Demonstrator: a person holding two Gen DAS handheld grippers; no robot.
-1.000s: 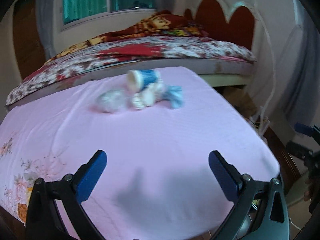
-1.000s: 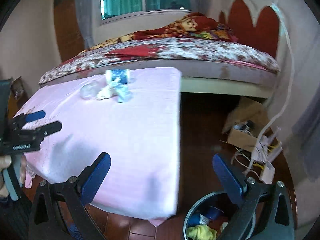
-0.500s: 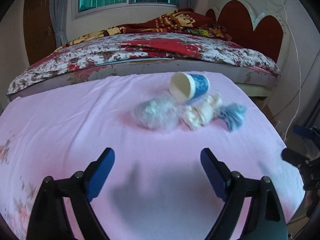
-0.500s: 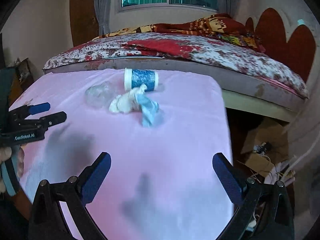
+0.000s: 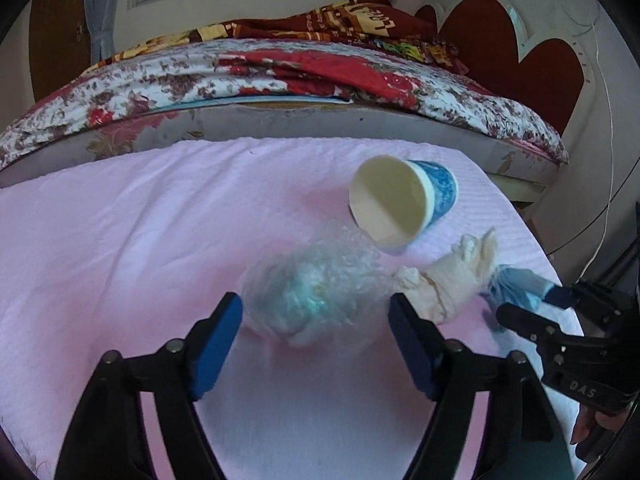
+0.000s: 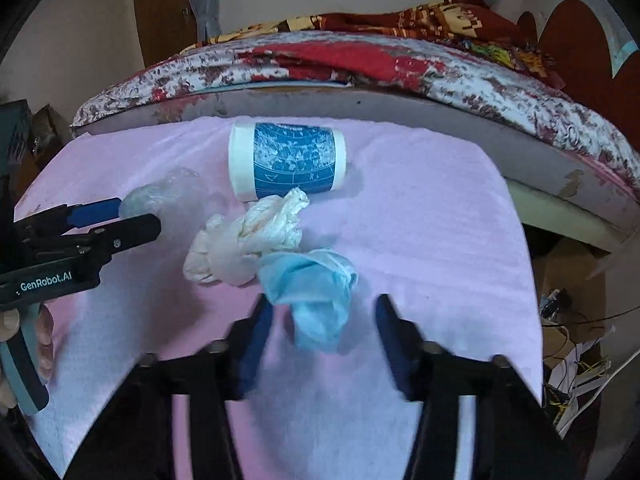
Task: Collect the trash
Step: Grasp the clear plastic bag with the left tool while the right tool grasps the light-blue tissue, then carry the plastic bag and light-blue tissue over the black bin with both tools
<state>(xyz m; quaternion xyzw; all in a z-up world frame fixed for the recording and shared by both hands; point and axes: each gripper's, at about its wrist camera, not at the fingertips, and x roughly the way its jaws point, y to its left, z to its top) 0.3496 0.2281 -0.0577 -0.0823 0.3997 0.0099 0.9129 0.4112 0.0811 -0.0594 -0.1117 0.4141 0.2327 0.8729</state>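
Covering the low table, the pink cloth carries all the trash in one cluster toward its far right part, with the bed just behind. Biggest of the pieces, the blue paper cup lies on its side at the back. Nearer sits the clear plastic wad, then the white crumpled bag touching the cup, and the blue crumpled piece against the bag.

At the wad, the left gripper has its jaws half closed, having just been narrowing; the wad lies between the blue pads, which do not visibly press it. Over the blue piece, the right gripper has also just been closing, its jaws narrow and blurred, the piece's near end between them with small gaps on both sides
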